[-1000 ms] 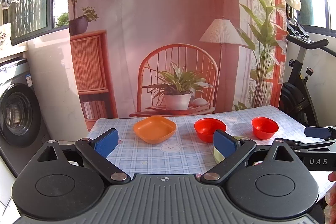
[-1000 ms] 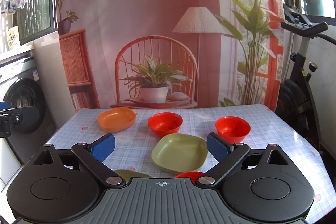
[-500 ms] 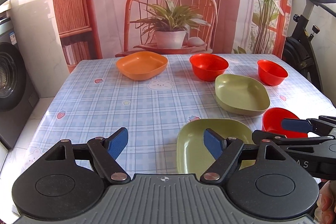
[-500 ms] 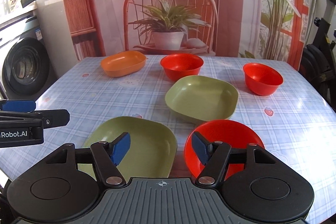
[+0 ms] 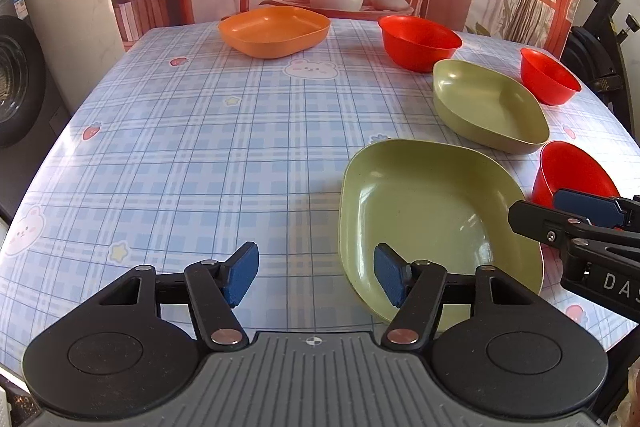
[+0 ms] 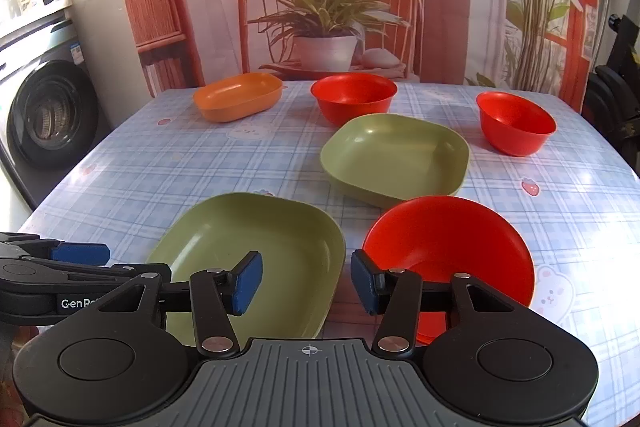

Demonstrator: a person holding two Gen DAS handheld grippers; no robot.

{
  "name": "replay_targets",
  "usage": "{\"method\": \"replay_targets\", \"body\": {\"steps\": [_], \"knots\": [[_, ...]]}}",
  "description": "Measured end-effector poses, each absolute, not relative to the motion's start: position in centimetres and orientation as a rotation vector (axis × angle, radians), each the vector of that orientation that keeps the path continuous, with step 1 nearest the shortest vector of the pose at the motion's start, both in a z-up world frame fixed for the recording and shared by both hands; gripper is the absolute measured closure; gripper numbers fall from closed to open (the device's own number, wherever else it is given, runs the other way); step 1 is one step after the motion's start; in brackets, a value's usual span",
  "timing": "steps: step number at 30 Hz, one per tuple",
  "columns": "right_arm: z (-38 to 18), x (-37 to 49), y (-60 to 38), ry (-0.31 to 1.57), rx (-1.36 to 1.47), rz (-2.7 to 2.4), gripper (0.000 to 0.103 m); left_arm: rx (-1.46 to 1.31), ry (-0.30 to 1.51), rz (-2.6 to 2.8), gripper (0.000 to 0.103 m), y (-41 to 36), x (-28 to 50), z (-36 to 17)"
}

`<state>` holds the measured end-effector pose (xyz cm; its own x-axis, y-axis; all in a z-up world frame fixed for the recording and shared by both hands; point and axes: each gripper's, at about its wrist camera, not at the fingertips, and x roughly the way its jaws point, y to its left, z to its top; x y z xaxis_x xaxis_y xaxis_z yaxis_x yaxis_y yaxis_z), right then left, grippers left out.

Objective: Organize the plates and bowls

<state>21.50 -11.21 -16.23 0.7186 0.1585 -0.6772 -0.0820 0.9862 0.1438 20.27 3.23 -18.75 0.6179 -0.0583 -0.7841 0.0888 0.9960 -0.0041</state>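
On the blue checked tablecloth [image 5: 200, 147] lie a near green plate [image 5: 432, 219] [image 6: 248, 239], a second green plate [image 5: 488, 107], an orange plate [image 5: 276, 31] and three red bowls: near [image 6: 452, 247], far middle [image 6: 354, 97] and far right [image 6: 516, 123]. My left gripper [image 5: 316, 277] is closing, empty; the near plate's left rim stands between its jaws, untouched. My right gripper [image 6: 307, 283] is closing too, with that plate's right rim between its jaws and its right pad beside the near bowl's left rim. No pad presses on anything.
A washing machine [image 6: 52, 115] stands left of the table. An exercise bike [image 5: 600, 27] stands at the right. A printed backdrop with a chair and a plant hangs behind the far edge. Bare cloth fills the table's left half.
Both grippers have sunk toward the table and tipped downward. Both pairs of jaws have narrowed. The near green plate and the near red bowl have come close under them.
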Motion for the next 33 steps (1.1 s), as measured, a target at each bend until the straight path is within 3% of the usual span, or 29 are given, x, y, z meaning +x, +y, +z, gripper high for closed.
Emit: {"method": "replay_targets", "body": {"steps": [2, 14, 18, 27, 33], "knots": [[-16.3, 21.5, -11.2, 0.761, 0.111, 0.134, 0.058, 0.04, 0.917, -0.076, 0.048, 3.3, 20.3, -19.0], [-16.1, 21.6, -10.9, 0.749, 0.091, 0.145, 0.062, 0.019, 0.946, -0.062, 0.054, 3.4, 19.9, -19.3], [-15.8, 22.1, -11.0, 0.736, 0.073, 0.141, 0.075, 0.012, 0.945, -0.063, 0.055, 3.5, 19.6, -19.4], [-15.5, 24.3, -11.1, 0.719, 0.028, 0.139, 0.078, 0.003, 0.945, -0.048, 0.055, 3.7, 19.3, -19.4], [-16.0, 25.5, -10.6, 0.764, 0.017, 0.144, 0.096, 0.001, 0.938, -0.046, 0.055, 3.5, 19.3, -19.4]]}}
